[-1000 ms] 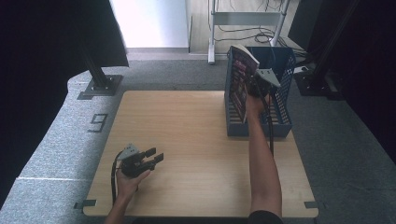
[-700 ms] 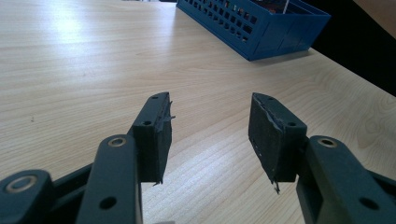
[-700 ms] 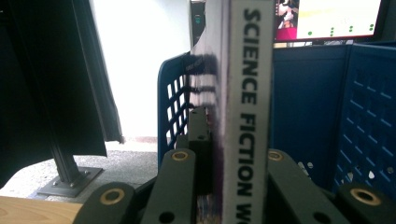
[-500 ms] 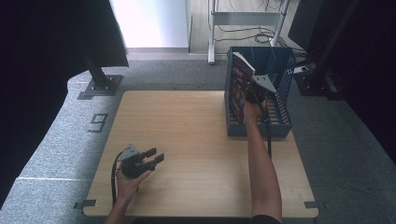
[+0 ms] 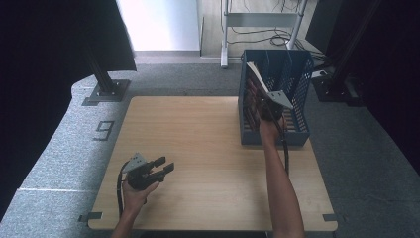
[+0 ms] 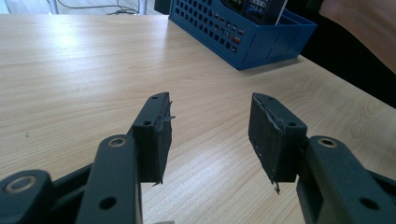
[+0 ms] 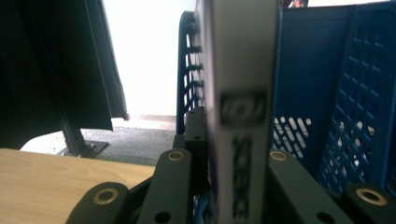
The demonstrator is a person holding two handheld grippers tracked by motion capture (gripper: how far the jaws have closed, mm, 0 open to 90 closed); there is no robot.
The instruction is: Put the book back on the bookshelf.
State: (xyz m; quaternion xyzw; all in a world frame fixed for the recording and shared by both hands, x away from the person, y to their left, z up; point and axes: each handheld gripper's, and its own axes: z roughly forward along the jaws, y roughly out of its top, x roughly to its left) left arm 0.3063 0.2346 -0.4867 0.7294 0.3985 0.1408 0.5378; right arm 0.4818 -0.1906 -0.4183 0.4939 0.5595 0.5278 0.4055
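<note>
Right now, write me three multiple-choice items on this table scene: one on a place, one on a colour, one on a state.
1. Where does the crate stand on the table, in the high view?
A. far right part
B. near left corner
C. centre

2. What colour is the crate?
A. red
B. blue
C. white

3. How is the left gripper?
A. shut on a book
B. open with nothing between its jaws
C. shut on the crate's rim

Key: 1 A, it sits by the right edge at the far side. 2 B, its perforated walls are blue. 3 B, bare wood shows between the parted pads, while the right gripper clamps the book.
</note>
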